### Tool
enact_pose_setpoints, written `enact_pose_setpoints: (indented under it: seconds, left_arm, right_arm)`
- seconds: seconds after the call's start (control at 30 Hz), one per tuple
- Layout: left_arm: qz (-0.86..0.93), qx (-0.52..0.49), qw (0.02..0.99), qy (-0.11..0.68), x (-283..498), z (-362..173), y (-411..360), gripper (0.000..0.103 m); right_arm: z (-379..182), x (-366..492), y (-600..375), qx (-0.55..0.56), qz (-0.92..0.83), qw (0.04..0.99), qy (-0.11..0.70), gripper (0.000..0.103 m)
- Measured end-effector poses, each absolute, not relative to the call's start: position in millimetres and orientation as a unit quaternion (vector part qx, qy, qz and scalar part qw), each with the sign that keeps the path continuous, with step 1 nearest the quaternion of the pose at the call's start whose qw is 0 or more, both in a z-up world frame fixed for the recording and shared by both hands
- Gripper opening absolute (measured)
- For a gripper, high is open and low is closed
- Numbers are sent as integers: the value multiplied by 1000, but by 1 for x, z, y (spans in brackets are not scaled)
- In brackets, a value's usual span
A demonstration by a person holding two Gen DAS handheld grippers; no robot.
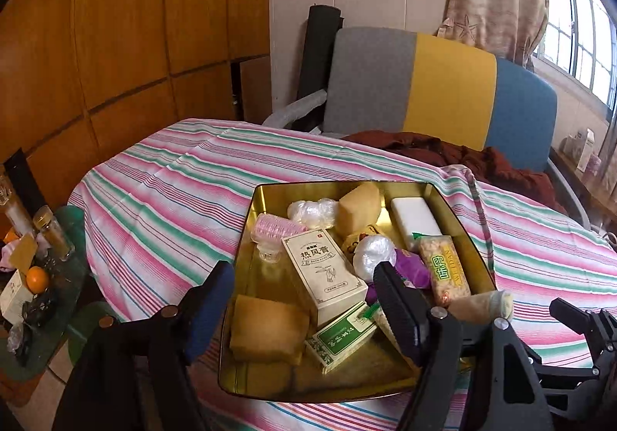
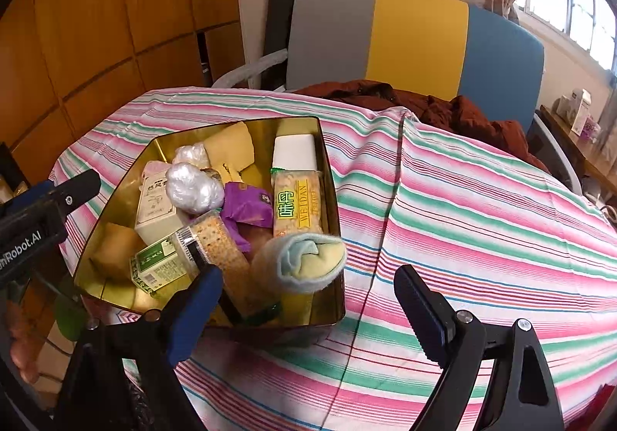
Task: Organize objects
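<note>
The gold tin (image 2: 327,176) sat on the striped tablecloth (image 2: 482,207), toward the table's left side as you faced it, and it was crowded. Inside lay a cream box (image 1: 324,273) with printed characters, a small green box (image 1: 339,338) beside it, a tan sponge block (image 1: 268,327) at the near left corner, a white bar (image 1: 414,219) along the far right wall, a yellow snack packet (image 2: 299,203) in front of that bar, a purple wrapper (image 2: 246,207), a cracker packet (image 2: 219,250), two crumpled plastic balls (image 2: 193,186) and a pink roll (image 1: 275,226). A rolled pale cloth (image 2: 304,265) rested at the tin's near right corner, leaning on the rim.

Your left gripper (image 1: 304,300) hung just above the near half of the tin, its fingers spread wide and holding nothing; the cream box and green box showed between them. Your right gripper (image 2: 308,292) was held over the tin's near right corner and the cloth beside it, also spread wide and empty, with the rolled cloth just beyond the gap between its fingers.

Behind the table stood a chair (image 2: 416,37) with grey, yellow and blue panels, a dark red garment (image 2: 443,107) heaped on it. Wooden cabinets (image 1: 115,26) filled the left wall, and a low side table (image 1: 73,265) at the left carried jars and an orange (image 1: 37,278).
</note>
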State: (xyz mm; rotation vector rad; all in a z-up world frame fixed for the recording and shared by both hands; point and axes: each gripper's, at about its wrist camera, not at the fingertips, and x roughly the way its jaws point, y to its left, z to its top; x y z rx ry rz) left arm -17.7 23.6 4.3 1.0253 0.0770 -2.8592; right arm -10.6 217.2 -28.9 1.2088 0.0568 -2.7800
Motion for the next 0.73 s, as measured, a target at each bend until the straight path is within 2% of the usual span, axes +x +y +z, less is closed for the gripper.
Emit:
enact_pose_setpoints:
  seconds: [0.43,0.57,0.73]
  left_arm:
    - [-936,344,45,61,-18,-1,13,74]
    - [-941,329,52,51,-16,1,14,60]
    - [-946,318,48,46,-12,4,14,58]
  right_arm:
    - [-24,-11,208,379,-924,45,30,91]
    - [-20,-15,206,370,-928,38,27,91]
    - [-19,-20,205,372,-927,41,27,91]
